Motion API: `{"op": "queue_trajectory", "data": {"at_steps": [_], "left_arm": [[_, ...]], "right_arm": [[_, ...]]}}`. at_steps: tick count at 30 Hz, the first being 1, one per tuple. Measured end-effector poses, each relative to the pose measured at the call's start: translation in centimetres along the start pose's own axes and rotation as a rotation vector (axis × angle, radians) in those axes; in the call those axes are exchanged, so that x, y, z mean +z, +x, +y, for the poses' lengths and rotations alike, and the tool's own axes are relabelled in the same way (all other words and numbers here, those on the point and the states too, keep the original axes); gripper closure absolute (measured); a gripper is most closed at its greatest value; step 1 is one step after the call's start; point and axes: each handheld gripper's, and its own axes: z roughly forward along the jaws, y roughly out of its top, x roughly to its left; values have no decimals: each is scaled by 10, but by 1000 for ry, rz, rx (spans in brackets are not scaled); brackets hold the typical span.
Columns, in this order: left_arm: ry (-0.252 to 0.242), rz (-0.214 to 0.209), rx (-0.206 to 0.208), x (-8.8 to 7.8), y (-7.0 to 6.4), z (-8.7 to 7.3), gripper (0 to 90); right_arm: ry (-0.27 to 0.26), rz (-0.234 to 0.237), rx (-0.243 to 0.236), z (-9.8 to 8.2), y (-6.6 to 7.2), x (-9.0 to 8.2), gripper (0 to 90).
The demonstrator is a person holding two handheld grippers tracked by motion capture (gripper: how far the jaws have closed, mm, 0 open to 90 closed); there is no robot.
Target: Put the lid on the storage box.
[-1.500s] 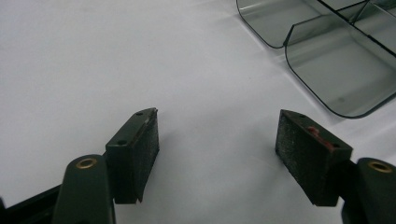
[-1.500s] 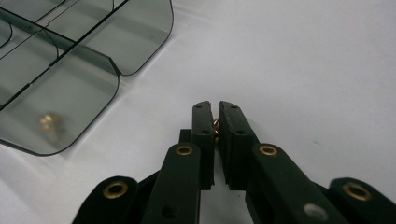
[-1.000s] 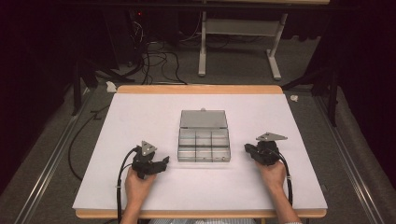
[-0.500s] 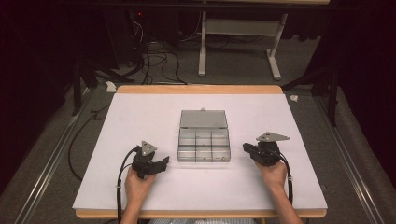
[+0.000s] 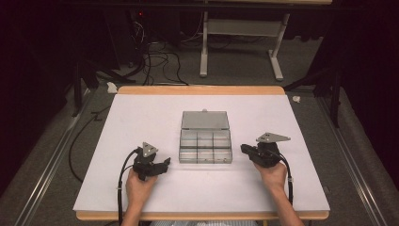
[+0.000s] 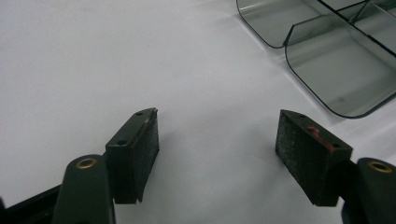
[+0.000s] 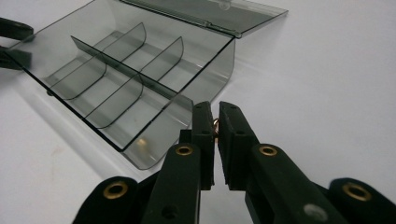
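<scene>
A clear smoky plastic compartment box lies in the middle of the white table with its lid folded back flat; its compartments look empty. My left gripper rests left of the box, jaws open and pointing at it. In the left gripper view its pads stand wide apart over bare table, with the box's corner ahead at the right. My right gripper sits just right of the box. In the right gripper view its jaws are pressed almost together on a tiny copper-coloured piece, beside the box.
The white tabletop has a wooden rim at the far edge. Beyond it stand a grey table frame and loose cables on the floor. The left gripper's tips show across the box in the right gripper view.
</scene>
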Motion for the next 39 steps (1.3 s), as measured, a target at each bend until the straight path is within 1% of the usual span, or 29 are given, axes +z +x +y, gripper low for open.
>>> {"op": "queue_trajectory", "data": {"at_steps": [6,8,11,12,23,28,31,39], "left_arm": [[0,0,0,0,0,0,306],[0,0,0,0,0,0,306],[0,0,-1,0,0,0,306],[0,0,-1,0,0,0,306],[0,0,-1,0,0,0,306],[0,0,-1,0,0,0,306],[0,0,-1,0,0,0,306],[0,-1,-1,0,0,0,305]], "right_arm": [[-2,14,-1,2,4,1,863],[-7,19,-10,3,5,0,864],[-10,26,-6,5,6,-1,863],[-15,30,-15,6,7,-1,863],[-22,58,-45,13,17,-1,863],[-18,70,-55,16,22,1,863],[-18,81,-71,18,26,3,863],[4,102,-86,23,34,10,863]]}}
